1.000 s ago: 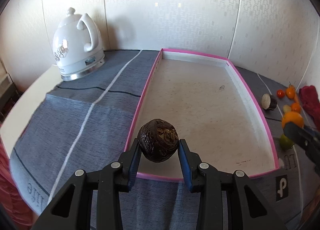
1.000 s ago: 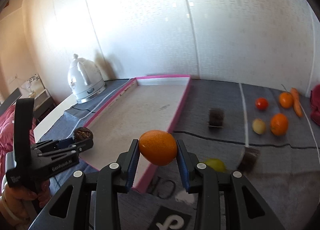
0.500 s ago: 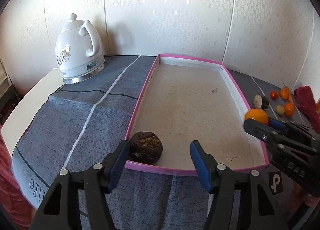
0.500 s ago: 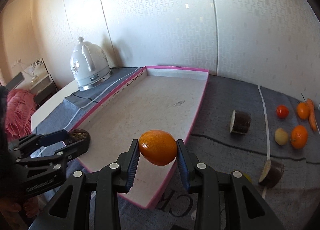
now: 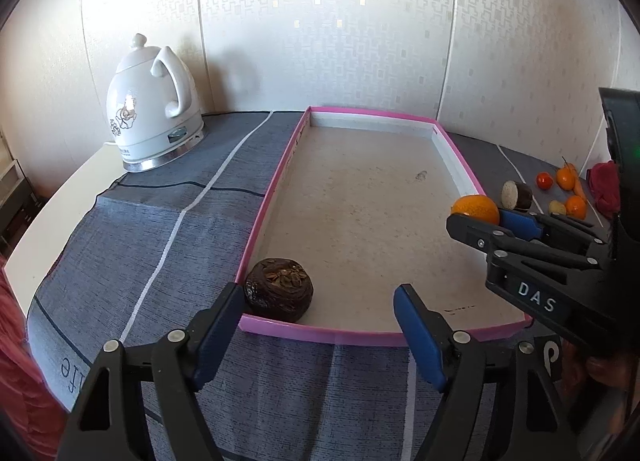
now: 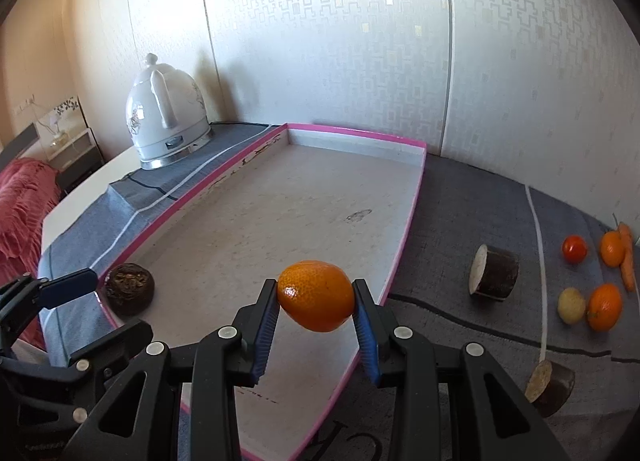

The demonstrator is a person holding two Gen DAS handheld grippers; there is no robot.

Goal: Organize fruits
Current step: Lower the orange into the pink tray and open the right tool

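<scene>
The left gripper is opening wide, its pads clear of the dark brown fruit resting in the pink-rimmed tray's near left corner, while the right gripper clamps an orange above the tray's near right side, loose fruits lying far right on the grey cloth.

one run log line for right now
left gripper: opening, empty | dark fruit: in tray | right gripper: holding orange
</scene>
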